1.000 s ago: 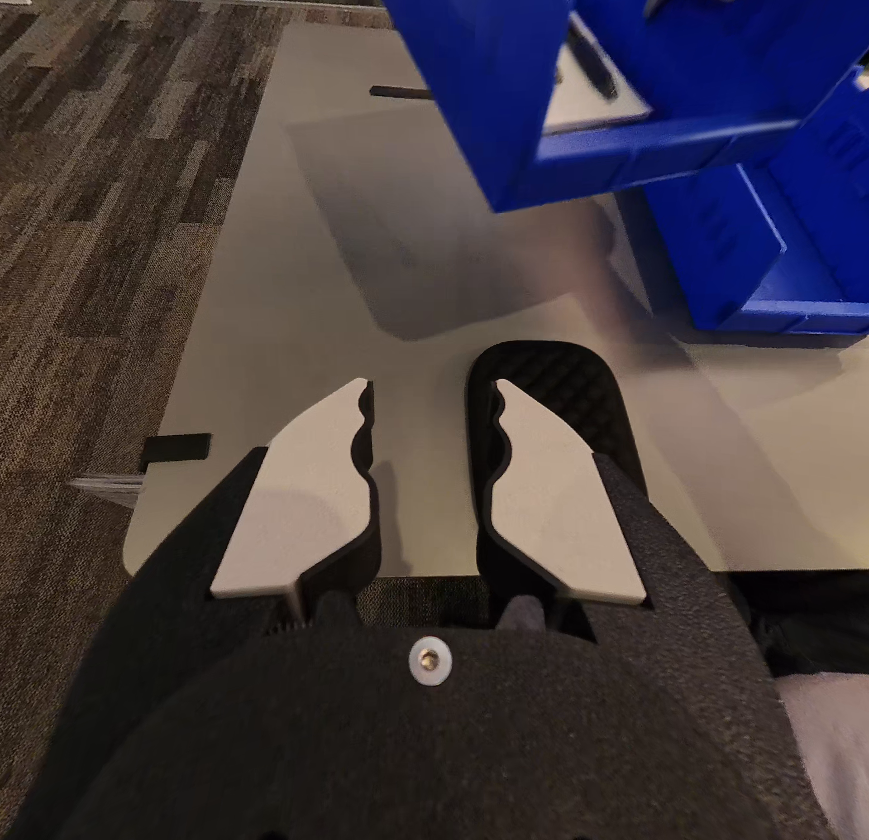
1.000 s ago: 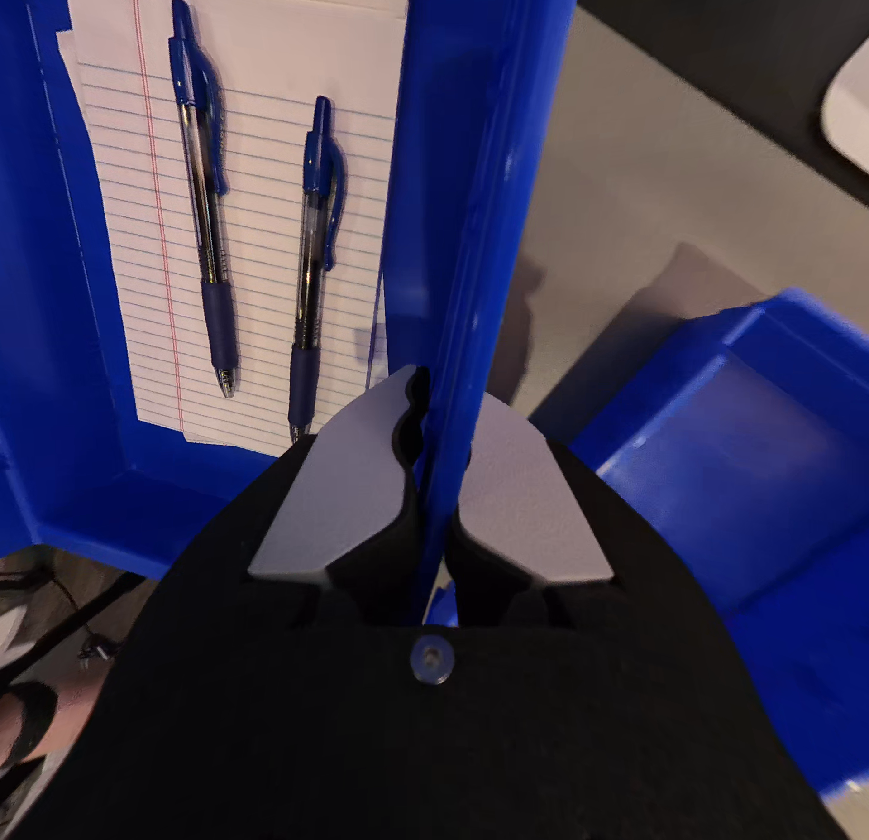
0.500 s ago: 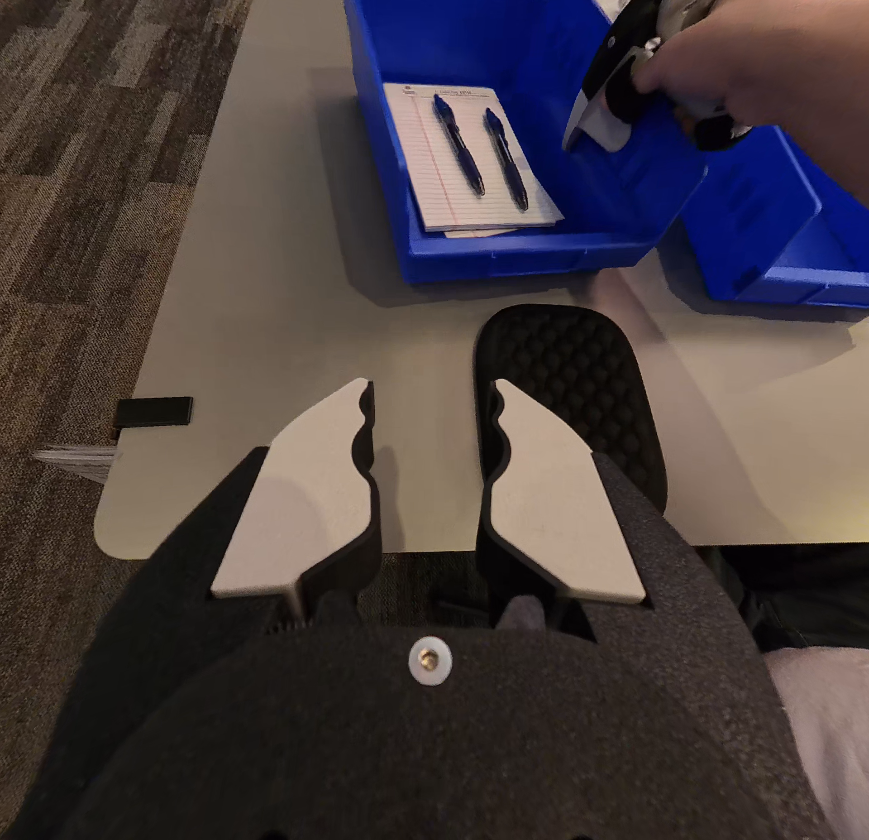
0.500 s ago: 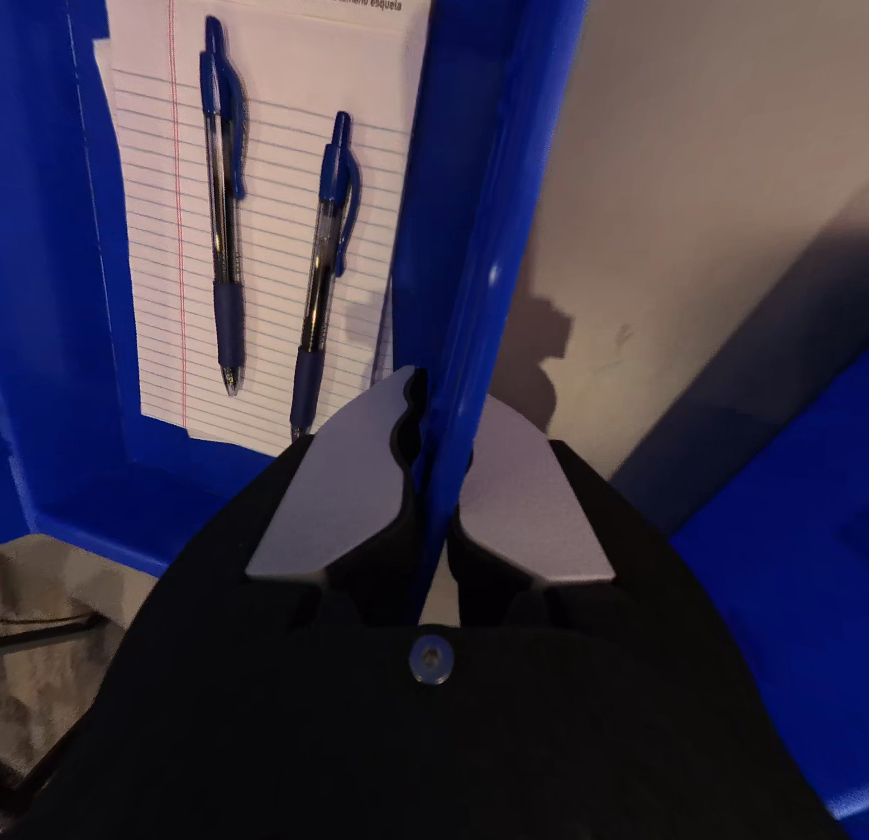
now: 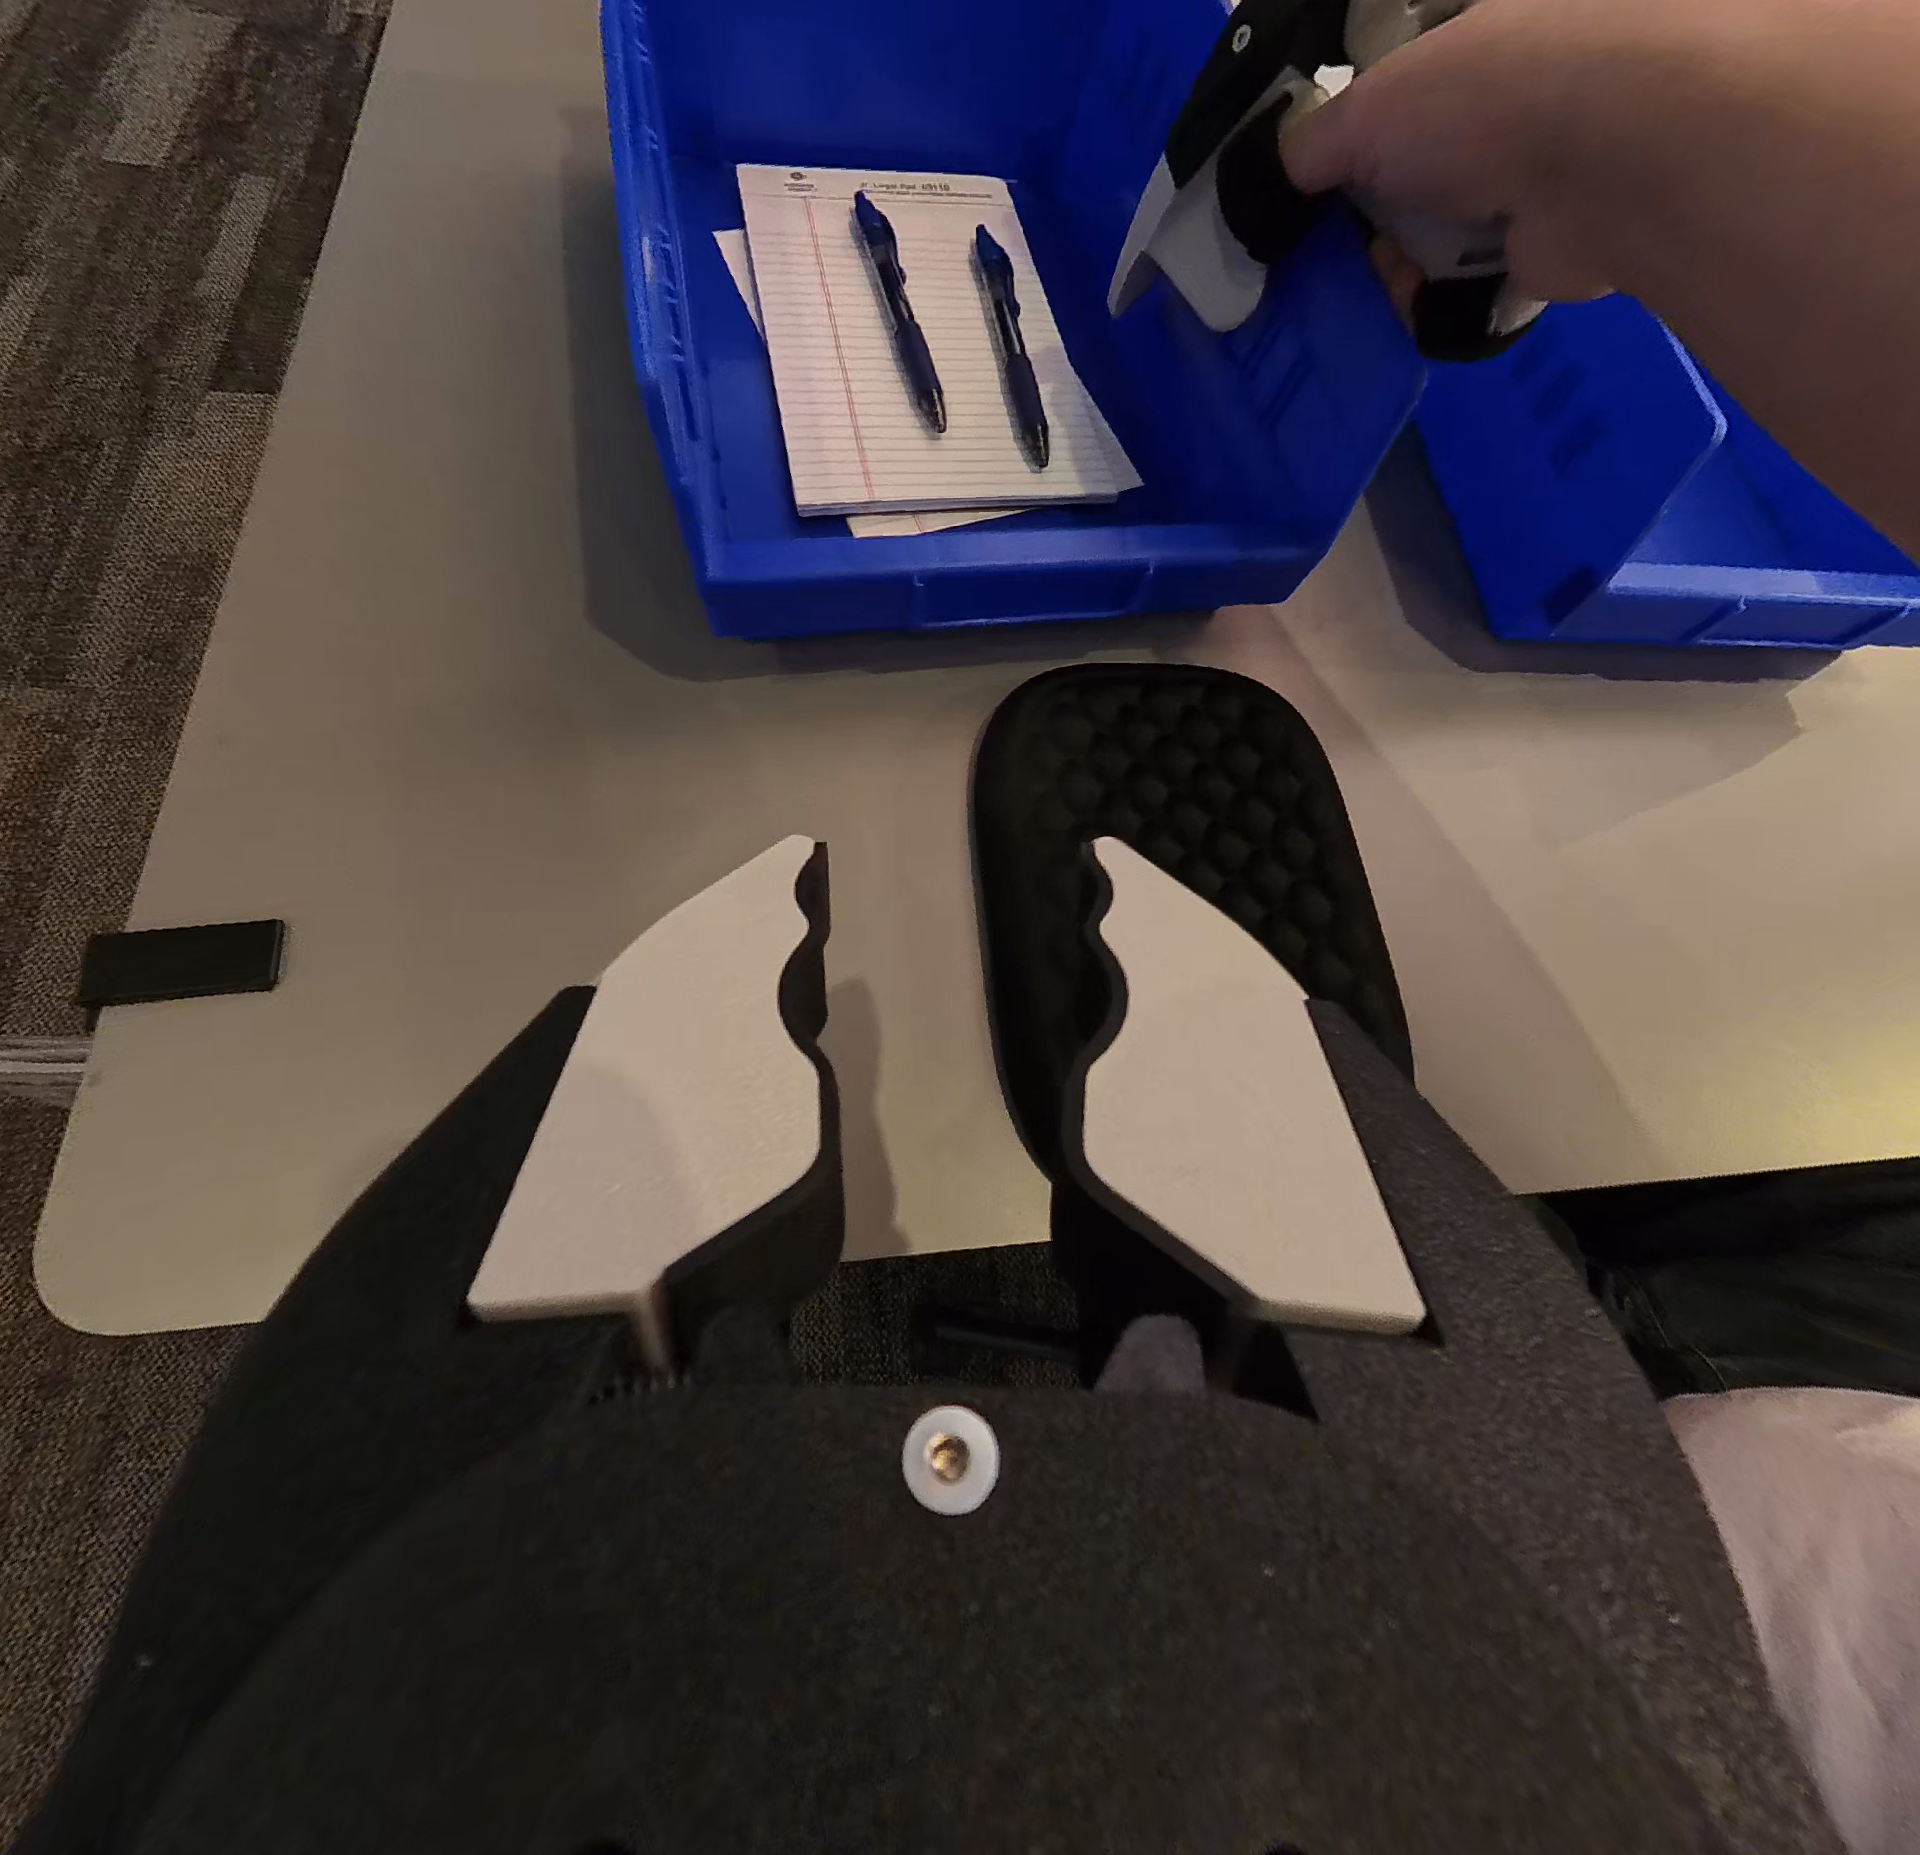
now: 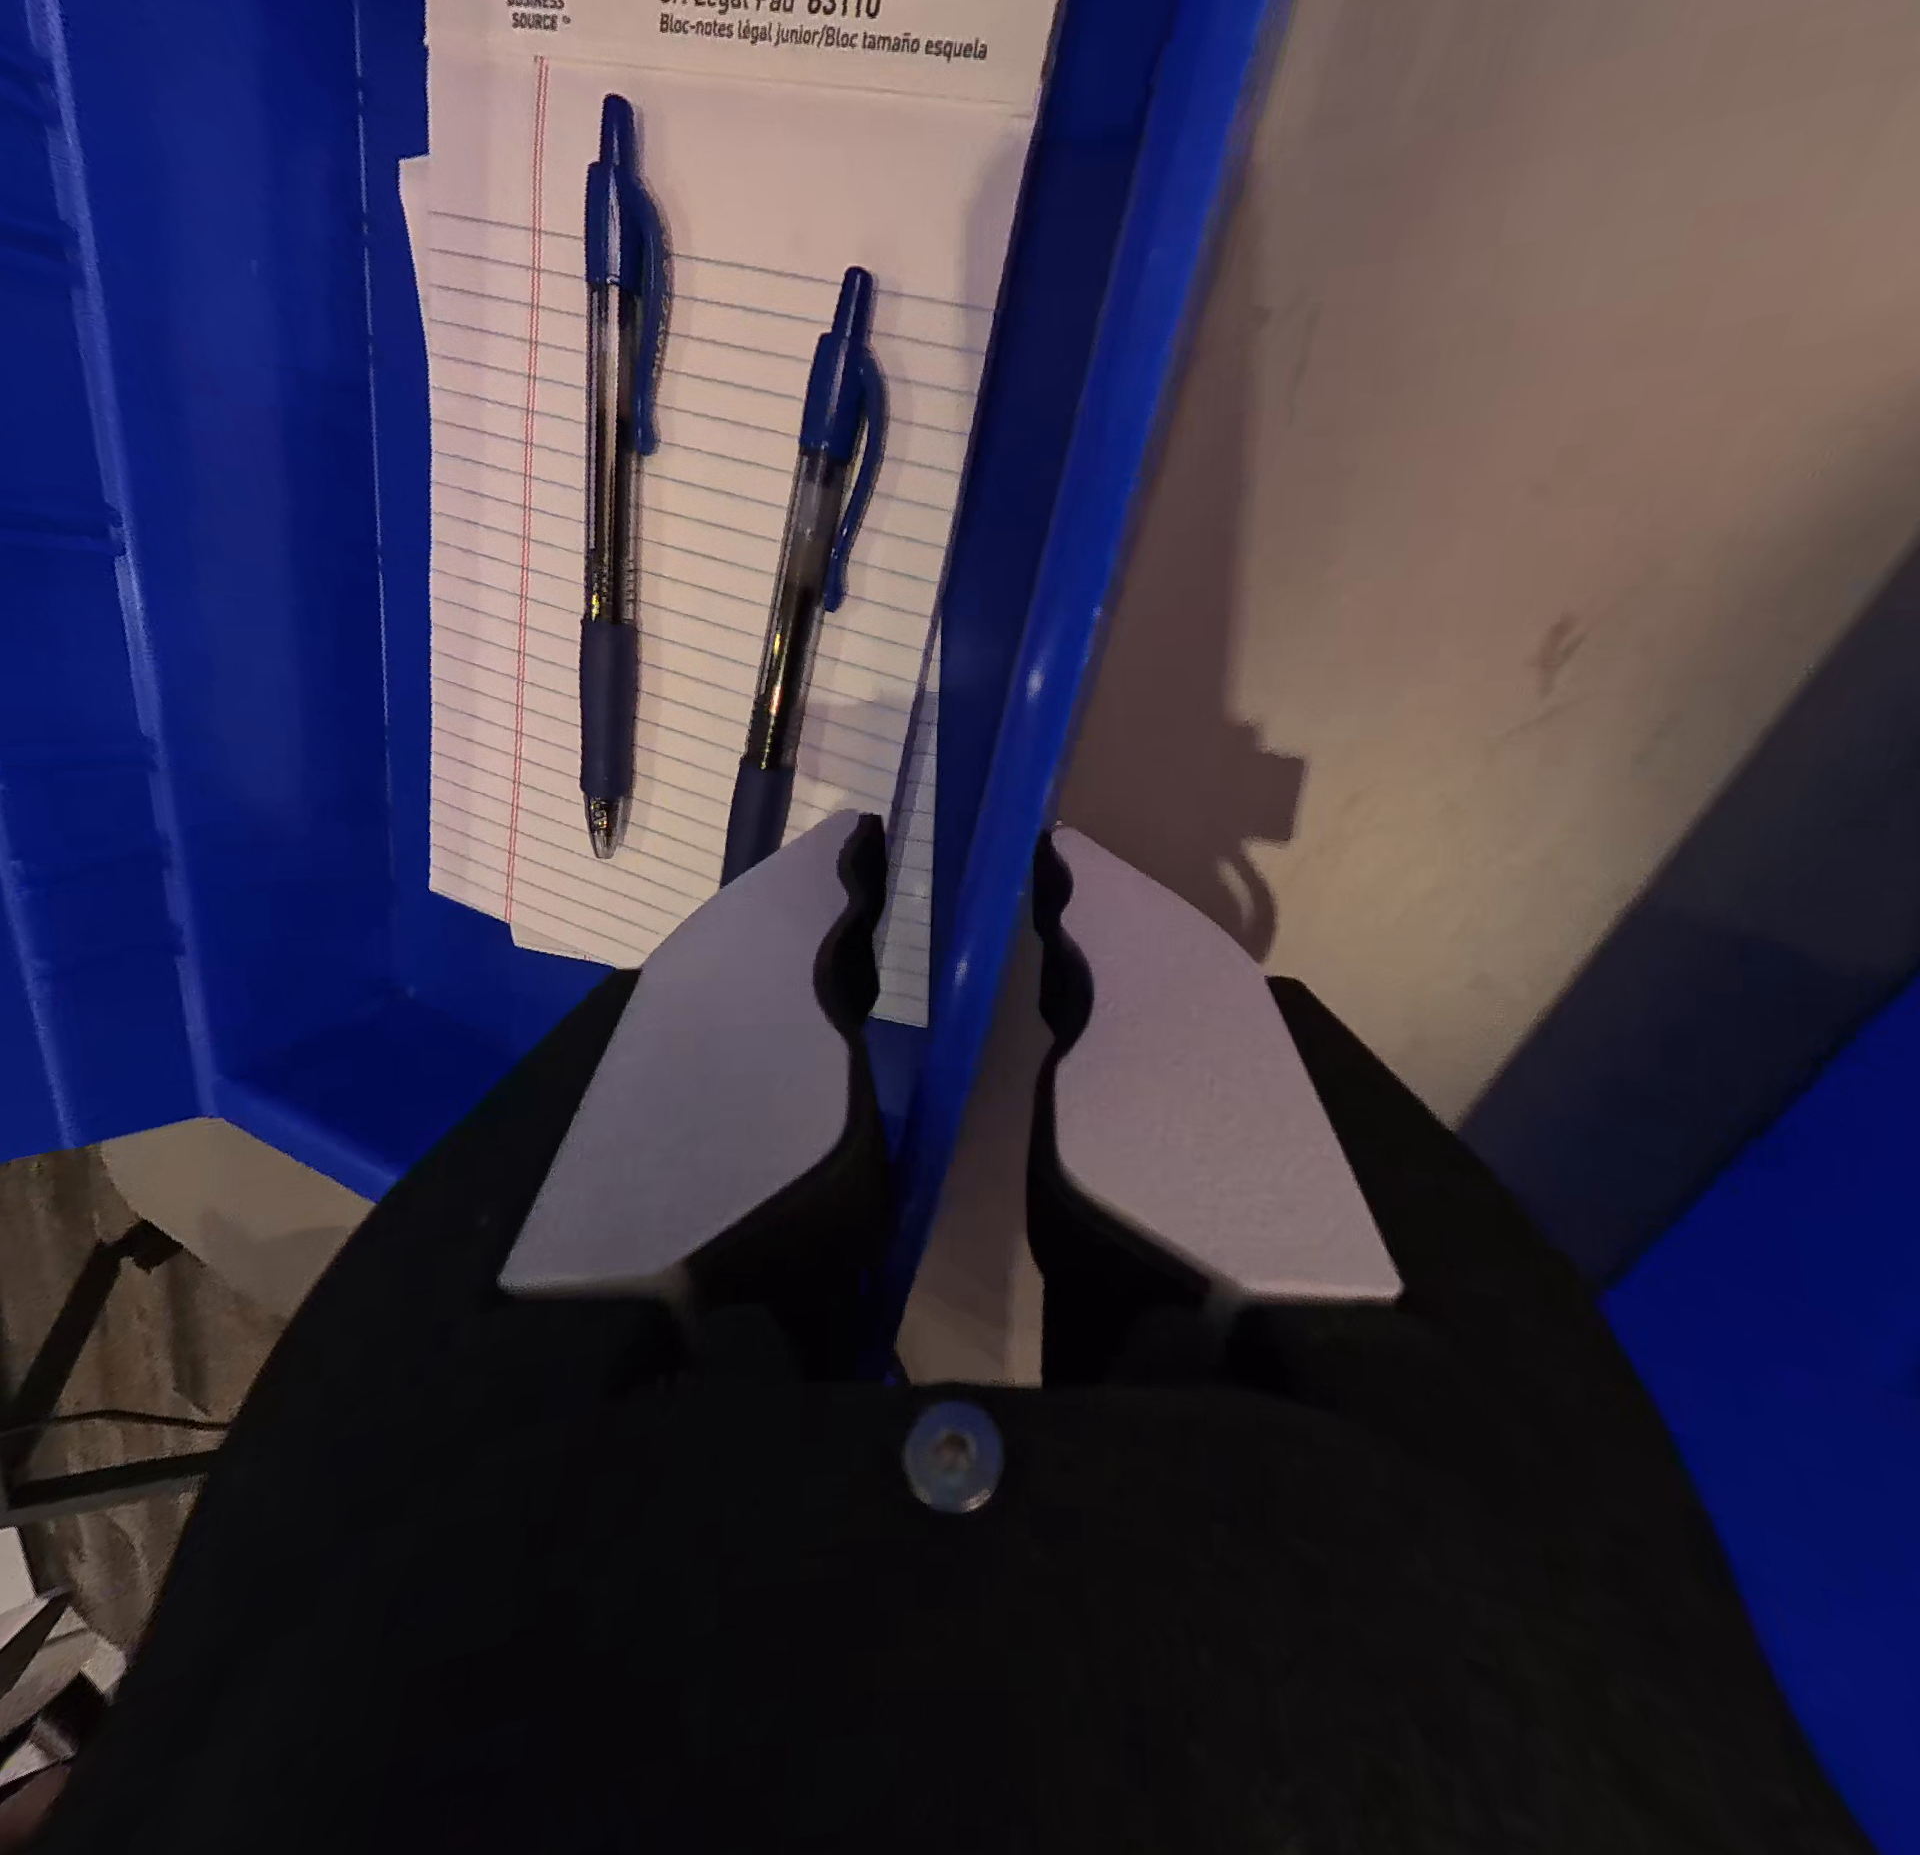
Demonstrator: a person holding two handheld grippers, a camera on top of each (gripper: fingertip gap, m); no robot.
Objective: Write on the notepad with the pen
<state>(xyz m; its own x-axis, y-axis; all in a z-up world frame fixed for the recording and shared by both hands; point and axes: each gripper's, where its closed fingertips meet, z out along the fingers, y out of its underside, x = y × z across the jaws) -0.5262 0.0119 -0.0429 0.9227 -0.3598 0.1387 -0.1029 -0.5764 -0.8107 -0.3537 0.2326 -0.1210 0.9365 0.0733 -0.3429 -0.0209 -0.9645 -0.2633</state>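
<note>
A white lined notepad (image 5: 800, 351) lies inside a blue bin (image 5: 987, 579), with two blue pens (image 5: 899, 314) (image 5: 1013, 345) lying side by side on it. My left gripper (image 5: 956, 849) is open and empty, low over the table's front edge, well short of the bin. My right gripper (image 6: 956, 826), held by a hand, is open with its jaws straddling the bin's right wall (image 6: 1049, 455); it also shows in the left wrist view (image 5: 1174, 267). The right wrist view shows the notepad (image 6: 707, 662) and both pens (image 6: 613, 475) (image 6: 810, 558) just left of that wall.
A second blue bin (image 5: 1621, 517) stands to the right of the first. A black textured pad (image 5: 1174, 818) lies on the beige table (image 5: 468, 662) under my left gripper's right finger. A small black block (image 5: 182, 958) sits at the table's left edge, with carpet beyond. The gap from one gripper's tips to the other's is roughly 30 cm. The small black block (image 5: 182, 958) lies some 20 cm from my left tips, 35 cm from my right tips.
The bin, held tilted in the air a second ago, now rests flat on the table. My right gripper has opened off the bin wall it was clamping. The left gripper stayed open.
</note>
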